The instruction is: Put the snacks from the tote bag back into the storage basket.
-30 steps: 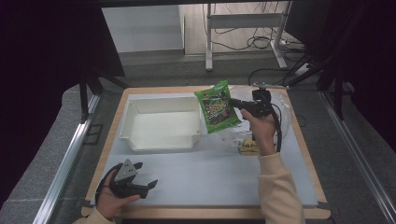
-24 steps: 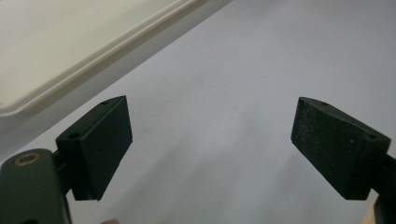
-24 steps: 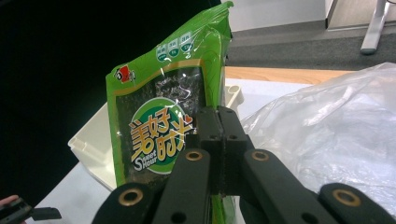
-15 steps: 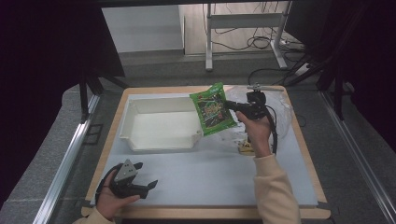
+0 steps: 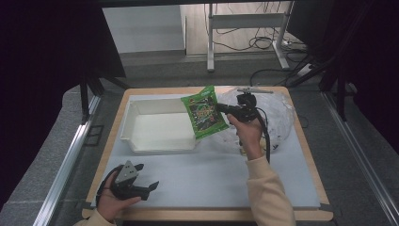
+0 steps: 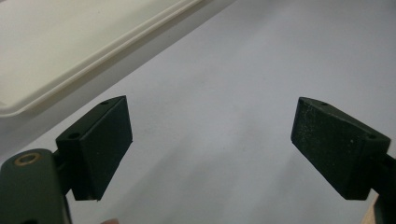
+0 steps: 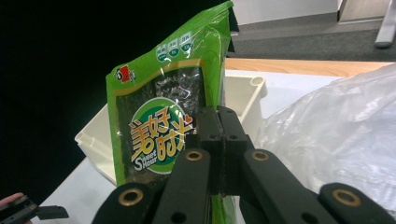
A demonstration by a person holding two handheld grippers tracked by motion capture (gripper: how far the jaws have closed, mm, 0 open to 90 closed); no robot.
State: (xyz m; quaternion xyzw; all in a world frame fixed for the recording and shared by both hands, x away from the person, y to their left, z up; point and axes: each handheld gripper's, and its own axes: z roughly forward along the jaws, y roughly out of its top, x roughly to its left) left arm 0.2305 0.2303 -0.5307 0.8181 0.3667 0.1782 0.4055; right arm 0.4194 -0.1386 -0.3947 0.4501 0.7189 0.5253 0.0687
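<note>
The right claw (image 5: pixel 225 109) pinches a green snack packet (image 5: pixel 204 117) by its edge, long axis upright, over the near right corner of the white tray (image 5: pixel 160 141); the left claw (image 5: pixel 149 186) rests wide open, empty, on the tabletop (image 5: pixel 211 179).

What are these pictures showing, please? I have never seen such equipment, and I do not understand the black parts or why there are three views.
A person sits at a table and holds a black two-jaw gripper in each hand. One camera looks down from above; one camera rides on each gripper.

The right gripper is shut on a green foil snack packet, held in the air at the right end of a white plastic tray. A crumpled clear plastic bag lies behind that hand. The left gripper rests open on the pale table mat, holding nothing.
</note>
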